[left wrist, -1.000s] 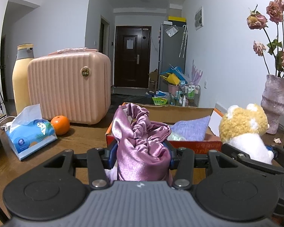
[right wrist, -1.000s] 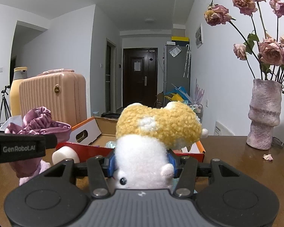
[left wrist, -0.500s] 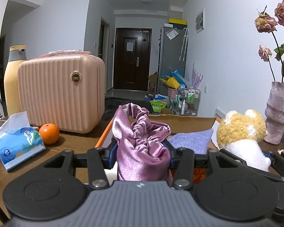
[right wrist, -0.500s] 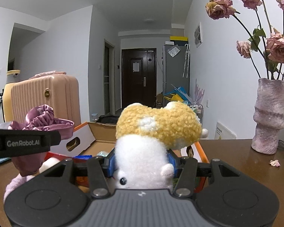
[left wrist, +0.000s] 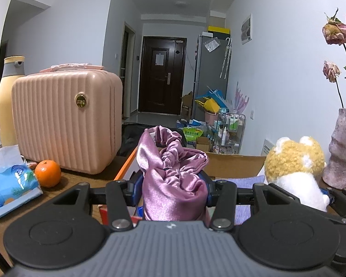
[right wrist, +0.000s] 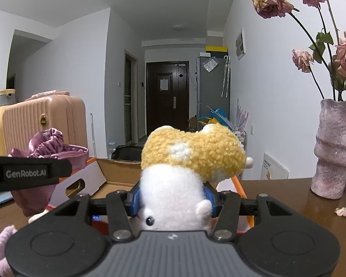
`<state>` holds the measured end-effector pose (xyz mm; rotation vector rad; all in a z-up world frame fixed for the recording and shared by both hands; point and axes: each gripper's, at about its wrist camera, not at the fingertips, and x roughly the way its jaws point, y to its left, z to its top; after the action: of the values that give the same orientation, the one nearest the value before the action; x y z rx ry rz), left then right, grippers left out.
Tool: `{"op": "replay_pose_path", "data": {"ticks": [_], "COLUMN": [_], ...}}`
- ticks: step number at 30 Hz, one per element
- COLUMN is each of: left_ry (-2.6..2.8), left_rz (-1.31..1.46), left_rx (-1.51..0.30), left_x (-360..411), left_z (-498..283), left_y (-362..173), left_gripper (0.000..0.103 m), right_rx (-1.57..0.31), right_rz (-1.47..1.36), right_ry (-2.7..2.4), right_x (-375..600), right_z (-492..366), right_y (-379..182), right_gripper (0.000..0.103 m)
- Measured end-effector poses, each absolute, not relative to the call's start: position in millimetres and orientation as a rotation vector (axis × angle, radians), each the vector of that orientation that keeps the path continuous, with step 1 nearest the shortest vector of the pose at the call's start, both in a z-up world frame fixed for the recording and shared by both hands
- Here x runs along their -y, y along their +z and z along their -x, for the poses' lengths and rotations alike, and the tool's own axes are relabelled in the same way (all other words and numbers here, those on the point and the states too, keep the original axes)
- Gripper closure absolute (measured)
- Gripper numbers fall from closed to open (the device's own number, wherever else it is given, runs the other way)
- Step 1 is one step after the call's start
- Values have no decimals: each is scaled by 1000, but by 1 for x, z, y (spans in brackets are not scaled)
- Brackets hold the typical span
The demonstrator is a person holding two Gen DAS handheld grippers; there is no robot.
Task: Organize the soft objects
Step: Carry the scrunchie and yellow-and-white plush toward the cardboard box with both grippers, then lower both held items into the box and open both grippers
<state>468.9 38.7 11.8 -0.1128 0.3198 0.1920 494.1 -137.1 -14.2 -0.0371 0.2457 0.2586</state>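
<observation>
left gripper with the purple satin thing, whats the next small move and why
Probably ease the left gripper a little further forward and down, then open. It is shut on the purple satin bonnet, held up at the near edge of the open cardboard box, which already holds a lilac cloth.

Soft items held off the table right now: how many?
2: pink satin pouch in the left claw, plush toy in the right claw, both above the cardboard box. Box contents partly hidden.
</observation>
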Motion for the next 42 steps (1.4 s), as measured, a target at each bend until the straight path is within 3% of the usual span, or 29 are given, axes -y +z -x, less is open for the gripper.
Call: {"op": "replay_pose_path", "data": {"ticks": [42], "left_ry": [276], "left_rz": [128], "left_rx": [-369], "left_x": [-40], "left_z": [-560], "left_y": [0], "left_gripper": [54], "right_rx": [-342], "right_rz": [81], "right_ry": [287], "right_x": [125], "right_z": [-577], "right_y": [-8], "right_gripper": [52]}}
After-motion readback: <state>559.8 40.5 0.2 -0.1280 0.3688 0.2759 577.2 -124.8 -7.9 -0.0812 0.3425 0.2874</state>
